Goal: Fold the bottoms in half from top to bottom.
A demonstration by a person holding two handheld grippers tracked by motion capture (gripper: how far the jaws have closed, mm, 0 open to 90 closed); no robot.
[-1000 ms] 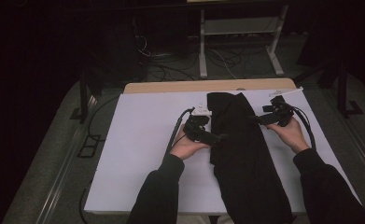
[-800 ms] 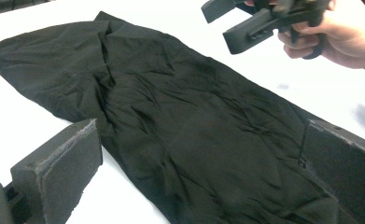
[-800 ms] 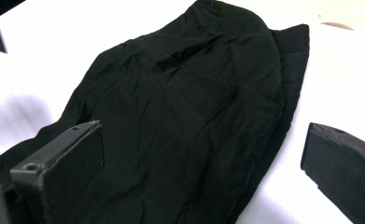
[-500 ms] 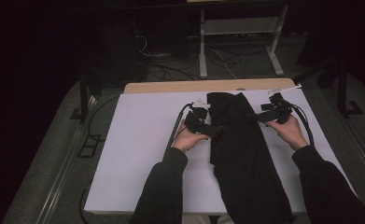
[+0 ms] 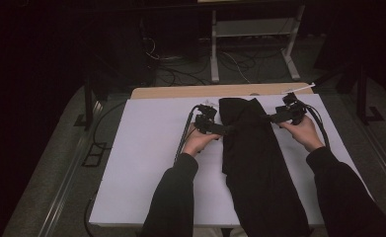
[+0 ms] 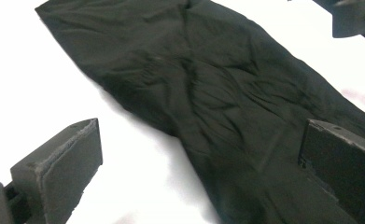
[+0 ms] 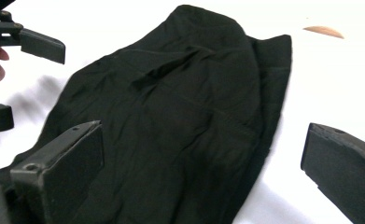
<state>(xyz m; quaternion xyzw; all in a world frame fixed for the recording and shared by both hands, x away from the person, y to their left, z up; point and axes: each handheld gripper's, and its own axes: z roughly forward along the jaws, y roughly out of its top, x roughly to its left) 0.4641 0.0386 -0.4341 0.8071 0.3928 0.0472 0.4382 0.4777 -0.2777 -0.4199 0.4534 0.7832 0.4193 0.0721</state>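
A black garment [image 5: 259, 163], folded lengthwise into a long strip, is laid on the white table cover [image 5: 146, 163], running from the far edge toward the person, right of the middle. Its far end is flanked by the two tools: the left gripper [image 5: 226, 129] is held at the strip's left edge, the right gripper [image 5: 271, 118] at its right edge. Both sets of jaws are spread wide with nothing between them; in the left gripper view [image 6: 194, 172] and the right gripper view [image 7: 194, 172] cloth is seen below the gap.

If the jaws are closed here, only the top layer may be pinched, and the fold would be pulled open on lifting. An uneven pull from the two sides could skew the strip or drag it toward the table's far edge. The cloth is wrinkled, so a bunched grasp is likely.

Little stands in the way: the cover is bare around the garment. A cable [image 5: 183, 138] trails beside the left hand [image 5: 200, 140], and could be snagged by a sweep to the left.
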